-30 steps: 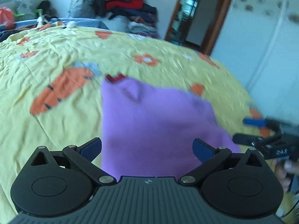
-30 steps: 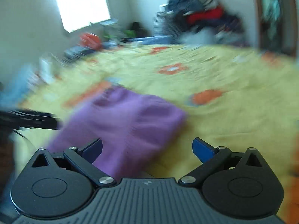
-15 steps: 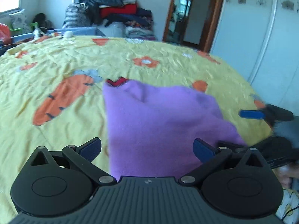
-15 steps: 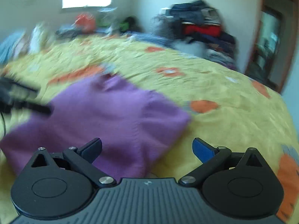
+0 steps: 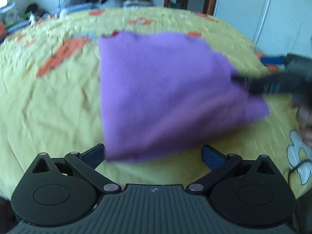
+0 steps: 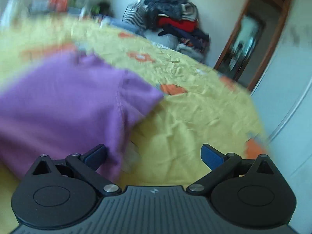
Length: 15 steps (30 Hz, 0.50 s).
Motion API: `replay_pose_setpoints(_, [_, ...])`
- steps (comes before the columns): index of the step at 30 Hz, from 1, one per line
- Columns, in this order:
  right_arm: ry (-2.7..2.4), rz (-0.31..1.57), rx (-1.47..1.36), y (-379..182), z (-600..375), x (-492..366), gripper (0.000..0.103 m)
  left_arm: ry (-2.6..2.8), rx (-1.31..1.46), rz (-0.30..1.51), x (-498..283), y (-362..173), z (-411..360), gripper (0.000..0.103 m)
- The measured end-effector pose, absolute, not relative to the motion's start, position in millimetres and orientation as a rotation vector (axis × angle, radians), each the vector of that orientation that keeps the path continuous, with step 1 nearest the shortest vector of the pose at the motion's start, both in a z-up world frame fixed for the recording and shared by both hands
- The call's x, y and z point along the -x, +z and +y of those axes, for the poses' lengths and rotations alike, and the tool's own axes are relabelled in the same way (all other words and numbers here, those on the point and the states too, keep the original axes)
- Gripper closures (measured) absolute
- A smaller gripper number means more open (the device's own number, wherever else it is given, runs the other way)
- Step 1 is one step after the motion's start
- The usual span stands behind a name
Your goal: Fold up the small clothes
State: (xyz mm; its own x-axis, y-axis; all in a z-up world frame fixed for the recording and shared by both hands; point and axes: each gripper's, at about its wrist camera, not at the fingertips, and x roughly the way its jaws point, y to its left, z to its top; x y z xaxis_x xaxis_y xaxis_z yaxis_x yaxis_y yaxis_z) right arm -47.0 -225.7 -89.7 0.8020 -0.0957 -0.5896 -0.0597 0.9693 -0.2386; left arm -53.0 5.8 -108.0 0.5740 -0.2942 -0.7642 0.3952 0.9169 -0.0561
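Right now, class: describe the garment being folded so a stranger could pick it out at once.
Start at the yellow bedspread with orange carrot prints. The purple garment lies flat on its middle. It is the only plain purple piece; other clothes sit piled by the far wall.

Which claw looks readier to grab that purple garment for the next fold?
Probably the right claw. The left camera shows it reaching to the purple garment's right edge. The left claw hangs open just short of the near hem. Both are open and hold nothing.
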Motion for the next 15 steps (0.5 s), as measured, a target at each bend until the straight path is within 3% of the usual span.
replay_pose_setpoints(5, [-0.004, 0.611, 0.225, -78.7, -210.4, 20.8, 0.000, -0.352, -0.103, 0.875, 51.1, -107.9, 2.3, 0.000])
replay_pose_setpoints(7, [-0.046, 0.728, 0.284, -99.0, -207.3, -0.5, 0.000, -0.338, -0.096, 0.881, 50.0, -106.1, 1.4, 0.000])
replay_pose_setpoints(15, [-0.025, 0.712, 0.024, -75.2, -236.8, 73.8, 0.000, -0.325, -0.110, 0.875, 54.4, -106.0, -2.3, 0.000])
